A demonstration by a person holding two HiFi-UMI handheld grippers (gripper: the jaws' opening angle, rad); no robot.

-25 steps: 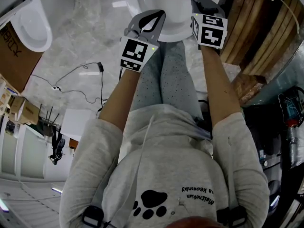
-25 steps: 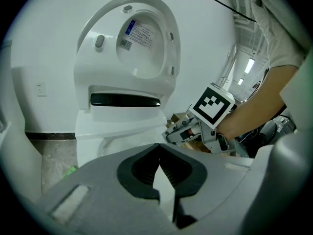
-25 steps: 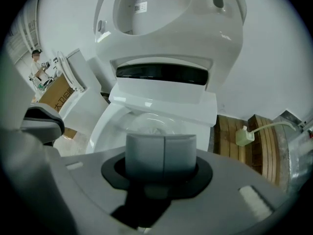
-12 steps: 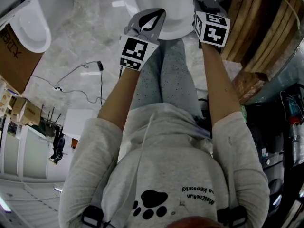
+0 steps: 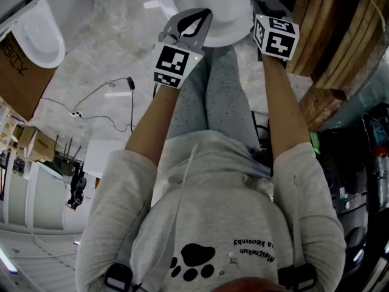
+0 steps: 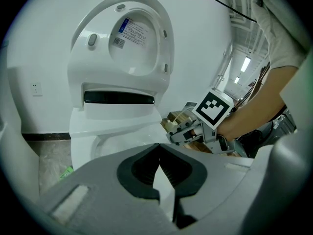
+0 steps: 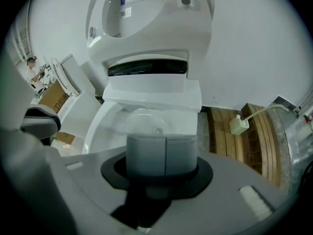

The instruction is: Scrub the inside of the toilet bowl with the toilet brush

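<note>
The left claw (image 6: 157,146) and right claw (image 7: 165,153), both closed on nothing, have crept toward twelve o'clock over the toilet bowl (image 5: 228,11); no brush shows, scrubbing seemingly unstarted.

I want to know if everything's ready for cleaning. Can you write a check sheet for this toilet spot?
Surface: grey marbled floor.
Job's things: toilet bowl open, lid up; toilet brush nothing seen.
Clutter: cardboard box and second toilet at the person's left.
Grippers: left gripper shut, empty; right gripper shut, empty.
Cables: black cable on floor; white plug on wooden pallets.
Surroundings: white wall behind toilet.
</note>
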